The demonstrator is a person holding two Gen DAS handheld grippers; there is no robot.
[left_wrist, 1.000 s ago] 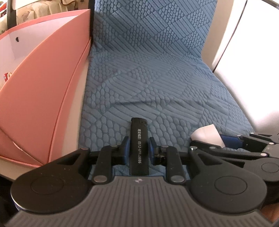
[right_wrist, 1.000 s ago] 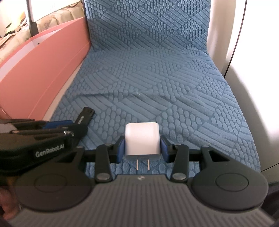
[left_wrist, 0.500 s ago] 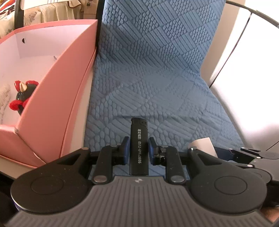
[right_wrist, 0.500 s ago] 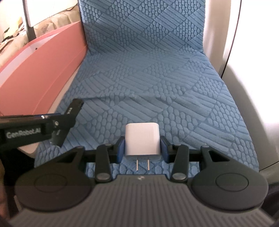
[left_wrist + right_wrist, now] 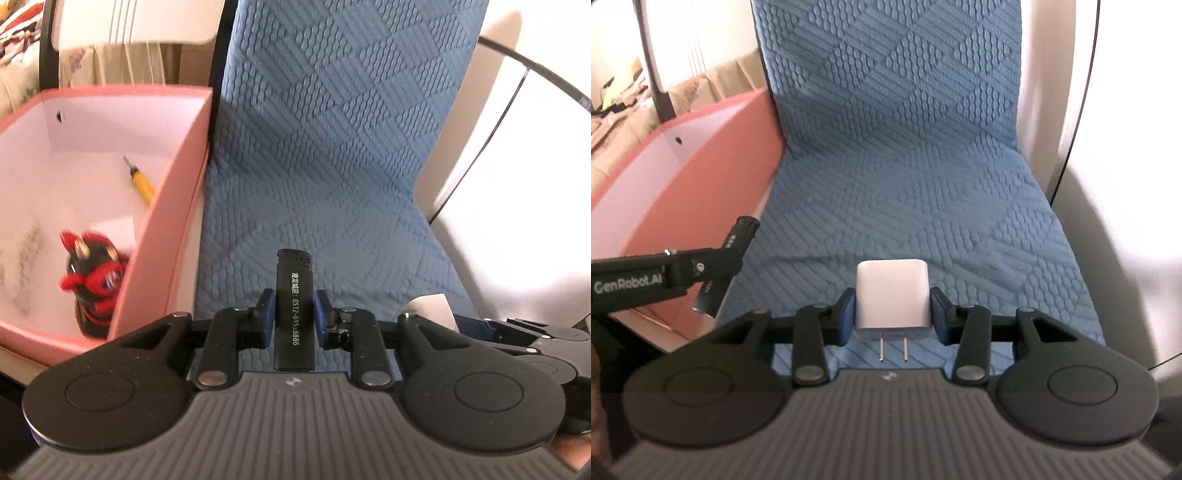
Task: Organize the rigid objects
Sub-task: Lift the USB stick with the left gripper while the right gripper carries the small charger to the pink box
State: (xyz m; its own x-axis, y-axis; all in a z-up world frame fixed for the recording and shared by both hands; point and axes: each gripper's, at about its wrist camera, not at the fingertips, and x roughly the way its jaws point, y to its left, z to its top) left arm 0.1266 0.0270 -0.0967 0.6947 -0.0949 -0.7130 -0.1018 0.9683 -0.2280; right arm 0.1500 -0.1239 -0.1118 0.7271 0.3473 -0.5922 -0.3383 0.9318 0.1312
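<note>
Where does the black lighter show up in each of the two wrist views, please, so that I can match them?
Left wrist view: the black lighter stands at lower centre, clamped between the left gripper pads.
Right wrist view: the lighter is at the left edge, tilted, held by the left gripper reaching in from the left.
Shared landmark: the pink box beside the blue quilted cloth.

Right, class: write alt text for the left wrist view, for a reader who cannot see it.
The left gripper clamps a black lighter above a blue quilted mat. To its left stands an open pink box holding a red and black plush toy and a yellow pen-like tool.
</note>
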